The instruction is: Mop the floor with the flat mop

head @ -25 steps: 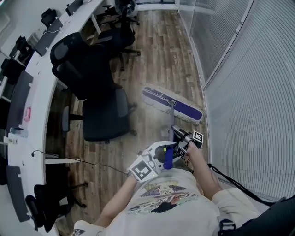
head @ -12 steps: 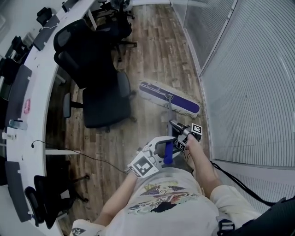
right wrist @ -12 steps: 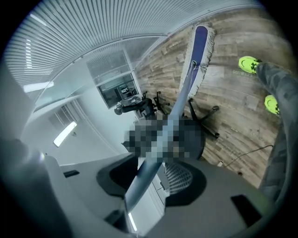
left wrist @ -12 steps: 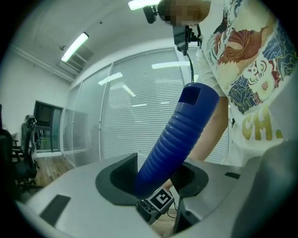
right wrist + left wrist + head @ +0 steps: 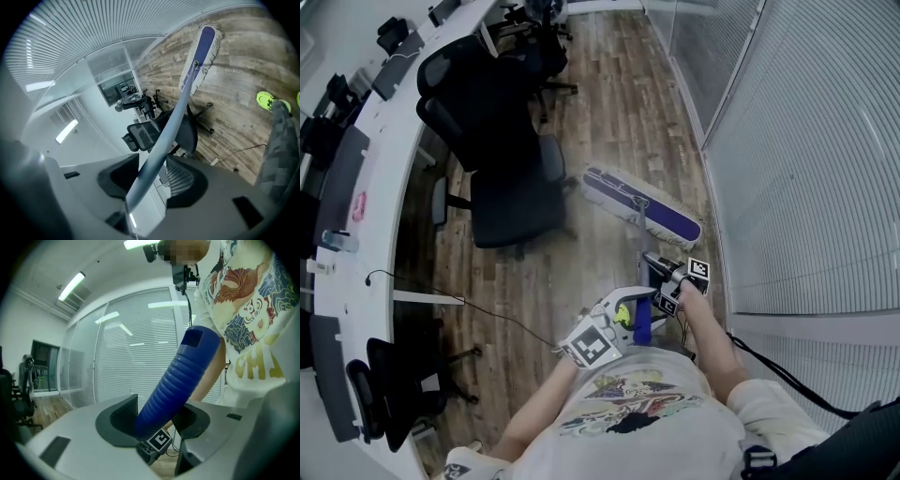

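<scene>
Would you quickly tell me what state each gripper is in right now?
Left gripper: closed on the blue handle grip.
Right gripper: closed on the mop pole.

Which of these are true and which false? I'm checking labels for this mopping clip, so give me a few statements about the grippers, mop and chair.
1. The left gripper grips the blue ribbed handle. True.
2. The right gripper is empty. False: its jaws clamp the grey pole.
3. The mop head lies on the wooden floor. True.
4. The black office chair stands on the mop head. False: it stands apart, to the head's left in the head view.
</scene>
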`<state>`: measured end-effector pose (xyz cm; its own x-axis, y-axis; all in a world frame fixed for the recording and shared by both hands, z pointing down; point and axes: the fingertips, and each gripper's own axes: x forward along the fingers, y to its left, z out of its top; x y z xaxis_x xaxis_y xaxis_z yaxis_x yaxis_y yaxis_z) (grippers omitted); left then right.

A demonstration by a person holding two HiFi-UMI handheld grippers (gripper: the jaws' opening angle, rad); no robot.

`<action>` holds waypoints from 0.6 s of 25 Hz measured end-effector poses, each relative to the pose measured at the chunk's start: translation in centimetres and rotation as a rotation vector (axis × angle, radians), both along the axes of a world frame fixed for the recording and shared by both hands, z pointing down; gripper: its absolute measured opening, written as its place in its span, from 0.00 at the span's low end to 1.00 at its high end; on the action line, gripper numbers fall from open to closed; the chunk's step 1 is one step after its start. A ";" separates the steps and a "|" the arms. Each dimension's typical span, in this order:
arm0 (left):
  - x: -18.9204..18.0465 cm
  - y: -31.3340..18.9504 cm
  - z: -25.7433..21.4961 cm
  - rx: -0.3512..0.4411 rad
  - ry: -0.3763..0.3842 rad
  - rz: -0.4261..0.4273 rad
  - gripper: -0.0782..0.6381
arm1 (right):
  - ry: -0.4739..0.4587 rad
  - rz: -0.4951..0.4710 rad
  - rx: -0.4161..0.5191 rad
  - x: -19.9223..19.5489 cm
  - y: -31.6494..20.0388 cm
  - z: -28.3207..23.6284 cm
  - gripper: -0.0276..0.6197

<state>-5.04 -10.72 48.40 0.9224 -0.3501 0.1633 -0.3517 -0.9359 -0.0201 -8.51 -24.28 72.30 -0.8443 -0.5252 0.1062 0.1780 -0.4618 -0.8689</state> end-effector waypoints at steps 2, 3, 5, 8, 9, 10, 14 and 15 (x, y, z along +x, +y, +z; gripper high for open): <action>0.7 1.7 -0.1 -0.003 -0.003 -0.001 0.36 | -0.002 -0.009 0.002 0.6 1.8 -0.1 0.31; 1.1 2.6 -0.2 -0.002 -0.004 -0.001 0.36 | -0.003 -0.016 0.005 0.9 2.6 -0.2 0.31; 2.2 4.6 -0.1 0.001 -0.011 0.001 0.36 | -0.004 -0.024 0.009 1.6 4.6 -0.1 0.31; 4.3 8.5 0.4 -0.001 -0.040 0.009 0.37 | -0.004 -0.028 0.010 3.5 8.3 0.4 0.31; 5.2 10.0 0.7 -0.001 -0.048 0.011 0.37 | -0.006 -0.029 0.012 4.2 9.7 0.6 0.31; 6.1 11.4 0.9 0.001 -0.052 0.013 0.37 | -0.009 -0.027 0.013 5.0 11.2 0.9 0.31; 9.0 17.1 1.8 -0.003 -0.072 0.017 0.37 | -0.025 -0.010 0.019 7.6 16.7 1.3 0.31; 9.6 18.5 1.9 -0.004 -0.076 0.017 0.38 | -0.024 -0.010 0.019 8.1 18.2 1.4 0.31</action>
